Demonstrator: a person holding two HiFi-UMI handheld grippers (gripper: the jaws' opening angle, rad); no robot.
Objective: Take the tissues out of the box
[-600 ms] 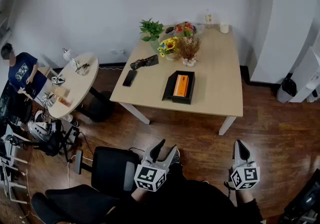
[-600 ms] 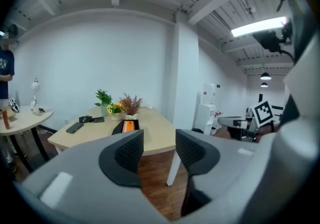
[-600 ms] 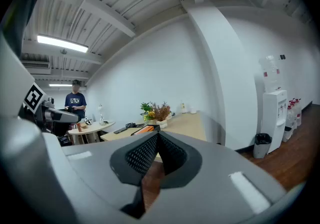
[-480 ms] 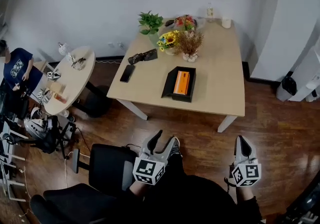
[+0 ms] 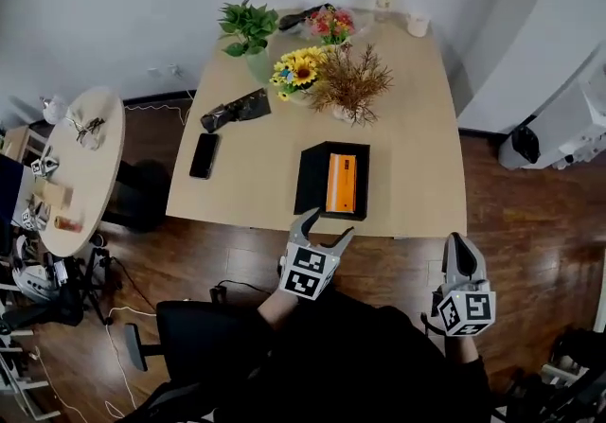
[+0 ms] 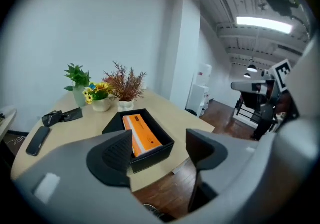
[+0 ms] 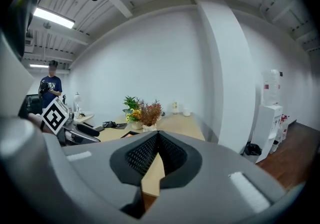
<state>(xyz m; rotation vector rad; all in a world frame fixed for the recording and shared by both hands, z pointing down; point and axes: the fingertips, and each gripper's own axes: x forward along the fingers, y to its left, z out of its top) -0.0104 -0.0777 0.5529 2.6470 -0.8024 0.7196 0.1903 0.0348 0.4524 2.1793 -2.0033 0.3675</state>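
Two tools, both empty. The left gripper is spread wide, box at its 12 o'clock, likely lining up on the tissue pack inside. The right gripper is closed, idle at the box's 4 o'clock.

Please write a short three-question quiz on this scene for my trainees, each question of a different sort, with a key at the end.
1. True or false: the orange tissue pack lies inside the black box.
2. Which gripper has its jaws apart with nothing between them?
A. the left gripper
B. the right gripper
C. both
3. Fill the gap: in the head view, the phone lies on the table to the ____ of the black box.

Key
1. True.
2. A. The right gripper's jaws are together.
3. left
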